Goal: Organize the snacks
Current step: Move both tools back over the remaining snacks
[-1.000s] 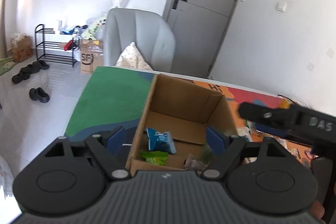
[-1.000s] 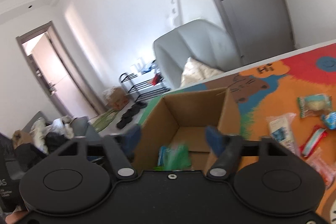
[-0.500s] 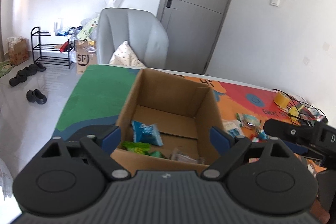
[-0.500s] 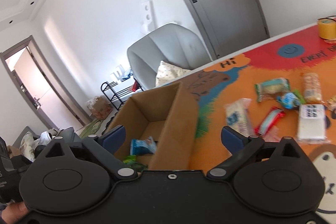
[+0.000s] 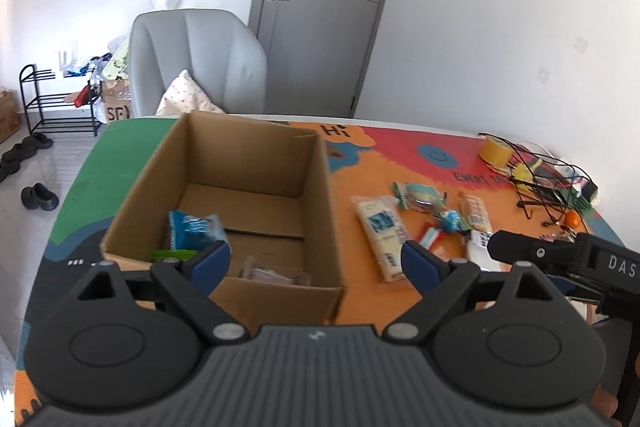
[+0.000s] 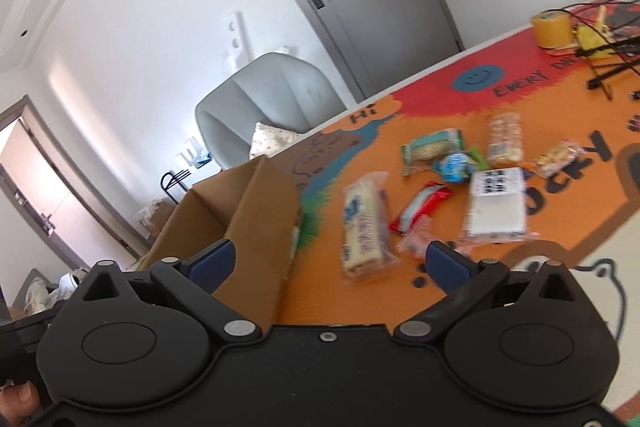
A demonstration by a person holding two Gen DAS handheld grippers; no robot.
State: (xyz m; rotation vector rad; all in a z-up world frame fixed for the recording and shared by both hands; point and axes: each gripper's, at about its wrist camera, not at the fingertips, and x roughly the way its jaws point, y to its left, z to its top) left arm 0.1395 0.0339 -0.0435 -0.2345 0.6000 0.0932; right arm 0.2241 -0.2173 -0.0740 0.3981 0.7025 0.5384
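The open cardboard box (image 5: 248, 163) stands on the colourful table mat, holding a blue packet (image 5: 194, 229), a green packet (image 5: 176, 254) and a clear wrapper (image 5: 272, 273). My left gripper (image 5: 316, 259) hangs open over the box's near right corner, with nothing between its fingers. To the right of the box (image 6: 256, 223), my right gripper (image 6: 328, 261) has its jaws opening wide and holds nothing. Just beyond it lie a long white-blue packet (image 6: 362, 231), a red-white bar (image 6: 418, 207) and a white labelled packet (image 6: 496, 207). Several more loose snacks lie further back.
A yellow tape roll (image 5: 494, 151) and a tangle of black cables (image 5: 548, 179) sit at the table's far right. A grey armchair (image 5: 196, 63) stands behind the table's far edge. The right tool's black body (image 5: 560, 259) reaches in at the left wrist view's right side.
Both views swung right, from the box toward the loose snacks. The right jaws spread much wider, and the green packet blurred between them a second ago is gone from them.
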